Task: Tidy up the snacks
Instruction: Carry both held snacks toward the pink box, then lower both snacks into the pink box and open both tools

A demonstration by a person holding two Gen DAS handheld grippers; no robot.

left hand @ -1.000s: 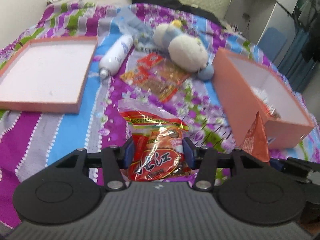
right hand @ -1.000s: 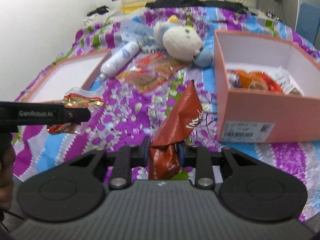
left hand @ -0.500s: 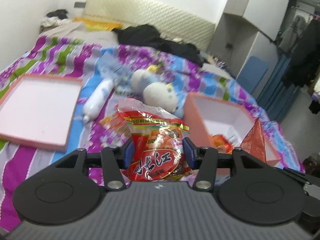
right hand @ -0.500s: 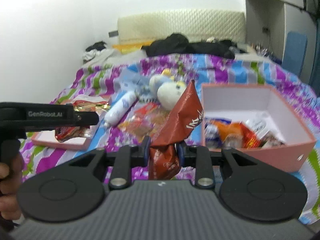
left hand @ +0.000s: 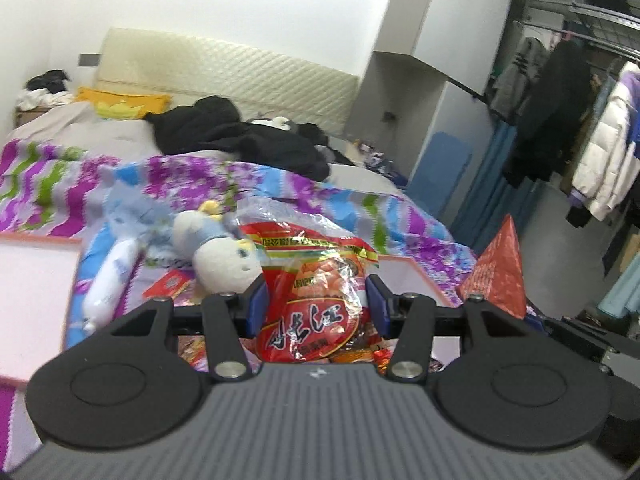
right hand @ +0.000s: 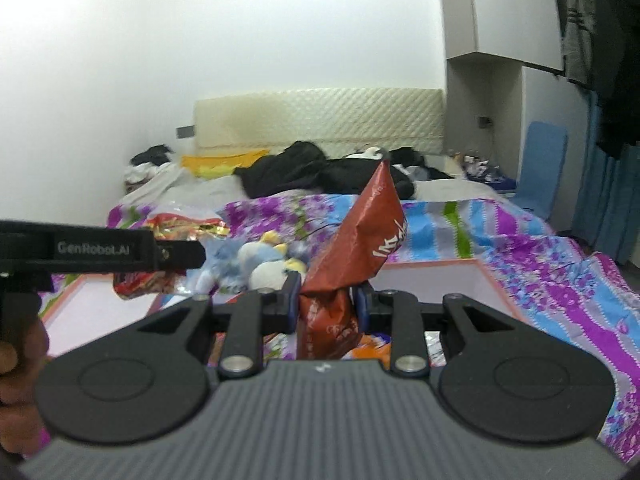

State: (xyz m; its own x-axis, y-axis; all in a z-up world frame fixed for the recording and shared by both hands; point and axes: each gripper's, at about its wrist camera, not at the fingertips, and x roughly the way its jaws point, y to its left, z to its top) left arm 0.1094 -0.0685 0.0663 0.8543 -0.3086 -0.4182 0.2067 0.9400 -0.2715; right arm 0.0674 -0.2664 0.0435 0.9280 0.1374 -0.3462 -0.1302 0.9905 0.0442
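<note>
The plush toy [left hand: 224,256] lies on the bedspread [left hand: 192,176], and everything here is placed from it. Left of the plush toy lies a bottle [left hand: 110,276], and further left a shallow lid [left hand: 32,280]. Right of the plush toy stands the open box [left hand: 408,276]. A flat packet [left hand: 166,285] lies just in front of the plush toy. Behind the plush toy, up the bed, dark clothes [left hand: 240,140] are heaped before the headboard [left hand: 224,76]. A clothes rack [left hand: 580,120] stands far right of the plush toy.
</note>
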